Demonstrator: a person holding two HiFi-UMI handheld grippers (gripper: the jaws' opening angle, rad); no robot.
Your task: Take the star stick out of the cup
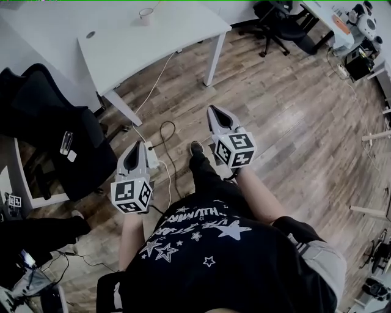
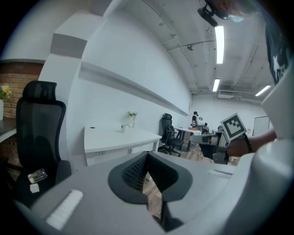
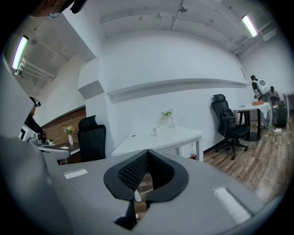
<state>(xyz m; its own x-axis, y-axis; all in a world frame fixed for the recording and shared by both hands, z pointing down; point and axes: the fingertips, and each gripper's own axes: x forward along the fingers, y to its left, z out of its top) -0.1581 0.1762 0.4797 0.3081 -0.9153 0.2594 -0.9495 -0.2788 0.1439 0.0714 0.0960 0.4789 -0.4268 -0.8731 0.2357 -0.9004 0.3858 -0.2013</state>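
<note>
- The cup (image 1: 145,15) stands on the white worktop (image 1: 171,36), with a thin stick (image 3: 164,119) leaning in it.
- The left claw (image 1: 137,148) and the right claw (image 1: 215,111) are both pressed together and empty, well apart from the cup.

The head camera is looking steeply down from above the person (image 1: 226,257), taking in the left gripper (image 1: 137,147) and right gripper (image 1: 215,110) close below and the table (image 1: 153,43) farther ahead. Each gripper camera is looking level along its own closed jaws toward that table, well off; all three are sharing it and its cup (image 1: 145,14).
</note>
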